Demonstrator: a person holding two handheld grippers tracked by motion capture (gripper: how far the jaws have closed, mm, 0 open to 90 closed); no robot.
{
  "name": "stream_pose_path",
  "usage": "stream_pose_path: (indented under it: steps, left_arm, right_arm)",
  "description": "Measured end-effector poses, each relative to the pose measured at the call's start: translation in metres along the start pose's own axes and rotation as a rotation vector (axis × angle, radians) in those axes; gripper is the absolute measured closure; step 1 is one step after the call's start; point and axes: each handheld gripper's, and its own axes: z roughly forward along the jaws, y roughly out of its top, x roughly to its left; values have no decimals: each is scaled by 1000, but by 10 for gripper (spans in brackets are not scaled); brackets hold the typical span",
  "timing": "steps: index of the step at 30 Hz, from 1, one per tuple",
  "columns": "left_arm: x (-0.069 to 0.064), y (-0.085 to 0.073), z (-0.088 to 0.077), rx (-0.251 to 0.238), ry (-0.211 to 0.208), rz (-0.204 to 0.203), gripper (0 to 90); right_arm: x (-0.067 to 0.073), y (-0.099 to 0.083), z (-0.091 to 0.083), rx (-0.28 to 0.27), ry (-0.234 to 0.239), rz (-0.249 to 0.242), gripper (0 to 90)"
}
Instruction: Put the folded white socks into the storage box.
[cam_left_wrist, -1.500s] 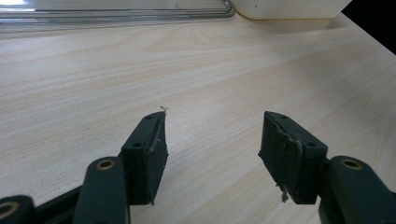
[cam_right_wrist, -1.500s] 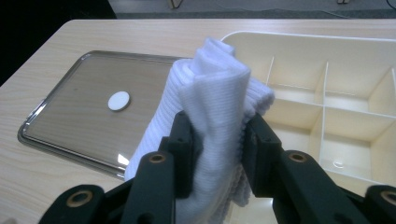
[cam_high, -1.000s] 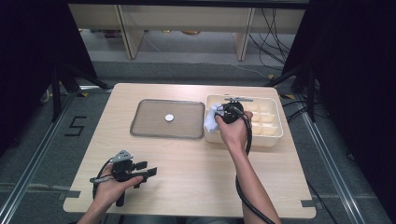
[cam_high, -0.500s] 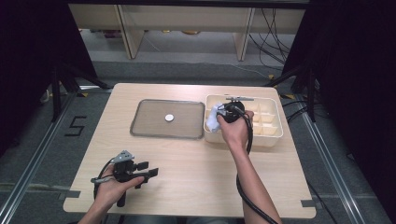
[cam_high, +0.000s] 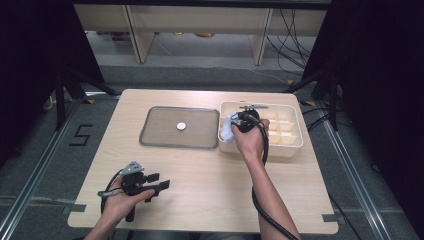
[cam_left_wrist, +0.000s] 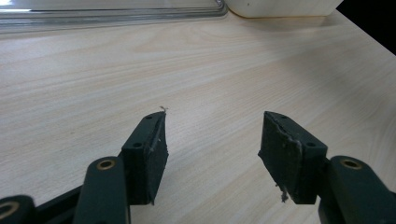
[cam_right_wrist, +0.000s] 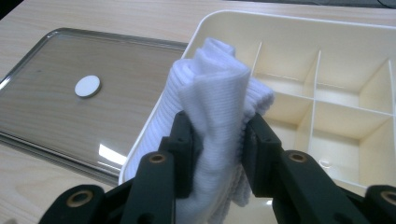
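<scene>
My right gripper (cam_right_wrist: 218, 135) is shut on a rolled white ribbed cloth (cam_right_wrist: 217, 88), held over the left edge of a cream divided box (cam_right_wrist: 327, 79). From above, that cloth (cam_high: 229, 127) hangs at the box's (cam_high: 290, 142) left wall, with the right gripper (cam_high: 240, 122) above it. A clear lid-like tray (cam_high: 150, 135) lies left of the box with a small white disc (cam_high: 181, 126) on it; the disc (cam_right_wrist: 88, 86) sits mid-tray. My left gripper (cam_high: 157, 186) rests near the table's front left, open, nothing between its fingers (cam_left_wrist: 149, 149).
The wooden table (cam_high: 210, 180) has bare surface between the two hands. The box's compartments (cam_right_wrist: 345, 140) look empty. Dark stands and cables flank the table; shelving stands beyond the far edge.
The right gripper with the cloth has shifted slightly along the box's left wall. The left gripper has stayed where it was.
</scene>
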Motion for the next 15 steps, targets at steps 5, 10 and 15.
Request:
stream_pose_path:
  steps: [5,10,15]
  left_arm:
    - [-2,-2,5,20,-12,11,402]
    - [-3,-3,6,24,-16,11,402]
    - [-4,-3,4,19,-16,9,402]
  right_arm:
    - [1,3,3,0,-11,-35,686]
    - [4,5,7,19,-12,-43,685]
    - [3,8,9,25,-38,-60,686]
